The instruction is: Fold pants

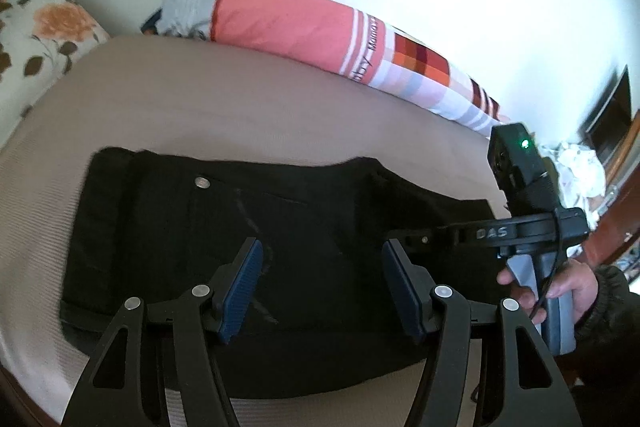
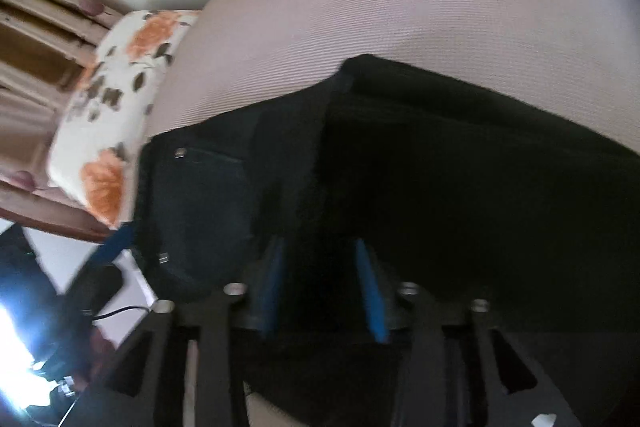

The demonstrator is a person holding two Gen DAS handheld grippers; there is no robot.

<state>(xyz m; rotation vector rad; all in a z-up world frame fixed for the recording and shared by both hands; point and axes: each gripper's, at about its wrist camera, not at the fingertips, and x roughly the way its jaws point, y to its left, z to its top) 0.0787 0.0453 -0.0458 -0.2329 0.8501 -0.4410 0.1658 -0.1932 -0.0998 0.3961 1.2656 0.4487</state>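
Black pants (image 1: 248,247) look mostly folded on the bed (image 1: 240,99); left gripper (image 1: 320,285) and right gripper (image 2: 320,287) both gape empty, maybe one fold left.

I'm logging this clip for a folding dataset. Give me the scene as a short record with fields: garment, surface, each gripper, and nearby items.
garment: black pants, lying flat and partly folded, silver button visible
surface: beige bedspread
left gripper: open, hovering over the pants, holding nothing
right gripper: open, low over the pants; contact unclear
nearby: floral pillow at one end of the bed; coral patterned blanket along the wall side
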